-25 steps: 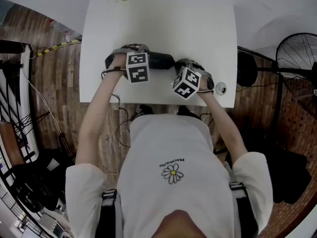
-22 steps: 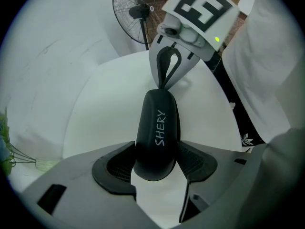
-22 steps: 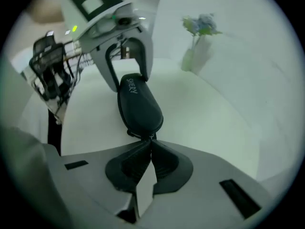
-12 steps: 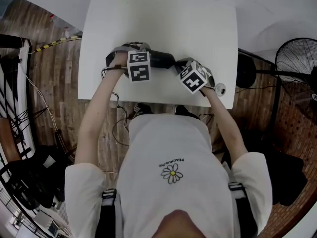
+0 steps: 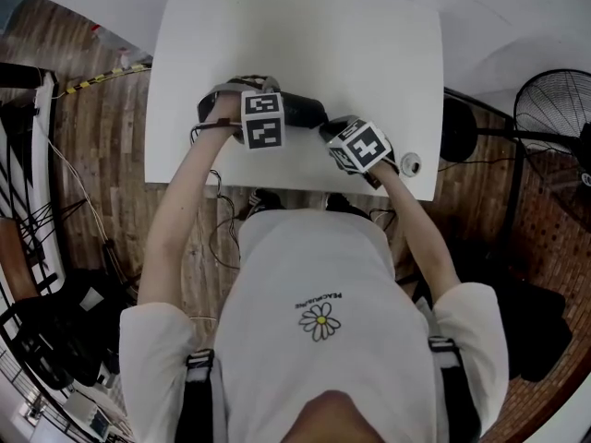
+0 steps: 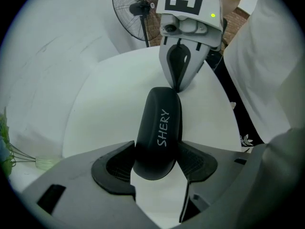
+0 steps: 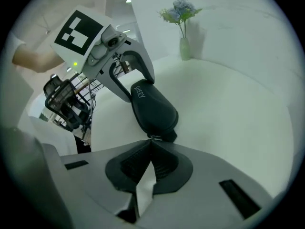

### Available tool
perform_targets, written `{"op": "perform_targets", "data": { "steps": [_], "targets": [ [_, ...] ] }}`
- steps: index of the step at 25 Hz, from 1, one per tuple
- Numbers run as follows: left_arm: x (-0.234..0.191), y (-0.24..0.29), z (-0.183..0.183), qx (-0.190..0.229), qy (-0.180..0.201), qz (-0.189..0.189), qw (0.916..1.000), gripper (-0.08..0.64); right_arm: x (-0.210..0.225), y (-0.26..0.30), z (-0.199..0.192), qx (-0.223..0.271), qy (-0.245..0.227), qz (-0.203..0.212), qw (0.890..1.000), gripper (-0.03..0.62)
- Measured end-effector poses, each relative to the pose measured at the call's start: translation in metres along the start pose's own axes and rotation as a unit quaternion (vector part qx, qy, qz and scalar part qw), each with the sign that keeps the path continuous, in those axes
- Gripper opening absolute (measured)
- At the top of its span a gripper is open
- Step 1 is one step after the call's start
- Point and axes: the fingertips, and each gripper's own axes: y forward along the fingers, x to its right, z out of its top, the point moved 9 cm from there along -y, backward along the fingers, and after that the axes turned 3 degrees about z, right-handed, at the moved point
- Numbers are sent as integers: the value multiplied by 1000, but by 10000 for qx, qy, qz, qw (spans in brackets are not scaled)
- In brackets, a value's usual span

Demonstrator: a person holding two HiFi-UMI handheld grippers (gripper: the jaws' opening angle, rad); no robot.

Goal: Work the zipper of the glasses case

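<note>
In the left gripper view the left gripper (image 6: 155, 163) has its jaws wide apart but closed on the near end of the black glasses case (image 6: 158, 128). Both dark pads (image 6: 116, 168) press on the sides of the case, at the lower middle of the frame. The case lies flat on the white table (image 6: 105, 99) and runs up toward the centre, with the word SHERY on its top. At its far end, in the upper middle, the right gripper (image 6: 177, 86) comes down with its tips at the case.

In the right gripper view the jaws of that gripper are fully together. Their tips pinch the small metal zipper pull (image 7: 153, 138) at the near end of the case, in the centre of the frame.

In the head view the case lies across the table between the two grippers, in the upper middle of the frame.

A vase with flowers (image 7: 184, 39) stands at the top of the right gripper view. A fan (image 6: 138, 8) stands beyond the table at the top of the left gripper view.
</note>
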Motion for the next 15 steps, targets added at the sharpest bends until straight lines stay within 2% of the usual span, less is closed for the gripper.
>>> {"op": "perform_targets", "data": {
  "steps": [2,7,10,15],
  "targets": [
    [0,0,0,-4,-32,7,10000,279,-11,8,3,89,100,114,9998,9],
    [4,-4,-4,242,6,158,9996,279,-20,13,8,159,38,-79,9998,8],
    [2,-14,-13,519,-323,113,9981,279,-15,10,11,117,-91,-239,9996,9],
    [-2,-18,-33,375,-471,-33,9982,302,-12,6,14,16,-457,-321,9984,8]
  ]
}}
